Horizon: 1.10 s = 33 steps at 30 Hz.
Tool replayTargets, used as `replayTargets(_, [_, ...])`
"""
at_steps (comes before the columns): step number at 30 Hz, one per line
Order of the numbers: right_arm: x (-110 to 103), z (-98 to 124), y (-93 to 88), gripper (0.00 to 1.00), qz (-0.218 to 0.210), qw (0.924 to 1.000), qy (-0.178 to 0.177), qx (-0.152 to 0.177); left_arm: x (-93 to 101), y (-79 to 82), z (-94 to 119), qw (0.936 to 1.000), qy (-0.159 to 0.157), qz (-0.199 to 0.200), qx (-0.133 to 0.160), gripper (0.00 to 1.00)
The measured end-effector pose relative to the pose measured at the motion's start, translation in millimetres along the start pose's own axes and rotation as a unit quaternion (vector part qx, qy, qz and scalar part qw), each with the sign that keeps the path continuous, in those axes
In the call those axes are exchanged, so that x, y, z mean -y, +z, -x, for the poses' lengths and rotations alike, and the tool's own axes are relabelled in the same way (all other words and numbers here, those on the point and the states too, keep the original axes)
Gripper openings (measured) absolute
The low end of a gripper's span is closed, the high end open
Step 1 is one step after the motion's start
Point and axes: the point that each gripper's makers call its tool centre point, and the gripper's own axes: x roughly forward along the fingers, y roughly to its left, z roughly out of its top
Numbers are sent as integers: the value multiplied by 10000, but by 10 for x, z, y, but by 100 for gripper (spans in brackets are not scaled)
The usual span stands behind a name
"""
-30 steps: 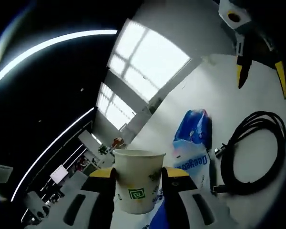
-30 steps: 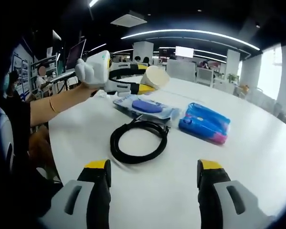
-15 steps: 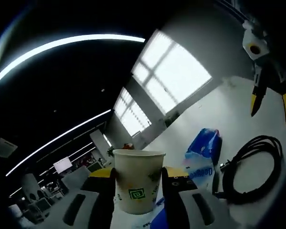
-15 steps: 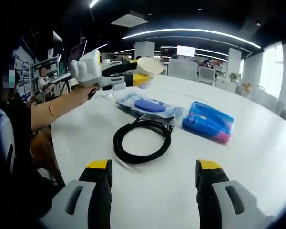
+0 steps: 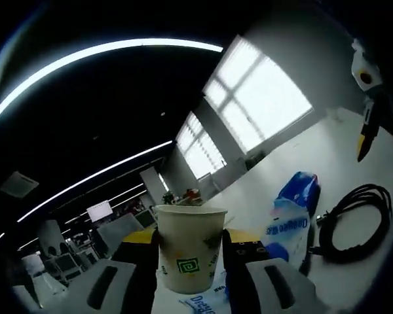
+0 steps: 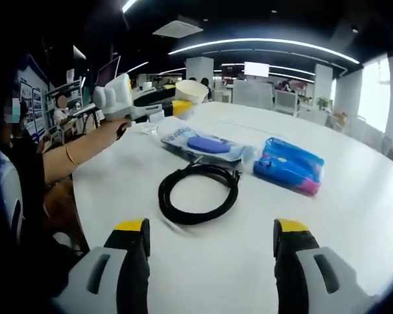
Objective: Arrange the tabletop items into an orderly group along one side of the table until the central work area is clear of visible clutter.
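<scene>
My left gripper is shut on a cream paper cup with a green square logo, held in the air above the white table. In the right gripper view the same cup hangs over the table's far left, held by the left gripper in a person's hand. My right gripper stands open over the near table edge, nothing between its jaws. A coiled black cable lies just ahead of it, with a clear wipes pack and a blue-pink pack behind.
A person sits at the table's left edge with an arm stretched over it. Office desks, chairs and monitors stand beyond the table. In the left gripper view the right gripper shows at the upper right, above the cable.
The left gripper has tilted the cup more upright and carried it toward the table's far left. The right gripper has stayed almost still.
</scene>
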Motion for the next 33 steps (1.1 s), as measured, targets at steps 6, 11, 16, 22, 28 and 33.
replayTargets(6, [-29,-10,26,80,-32,10000,57,35,-133,-87,100,9997,179,158,-104,37])
replayTargets(11, [-66,-16,45,84,-42,9999,145,79,-196,-171,184,9993,269,32,-241,37])
replayTargets(16, [-102,-23,65,88,-47,9997,225,121,-268,-216,259,9987,386,194,-270,37])
replayTargets(22, [-152,-35,59,92,-39,9994,332,126,-359,-328,346,9972,519,376,-386,37])
replayTargets(28, [-151,-42,61,94,7,9995,301,118,-452,-441,404,9938,668,795,-400,37])
replayTargets(33, [-144,-45,43,94,20,9996,269,78,-552,-512,430,9900,868,1055,-338,37])
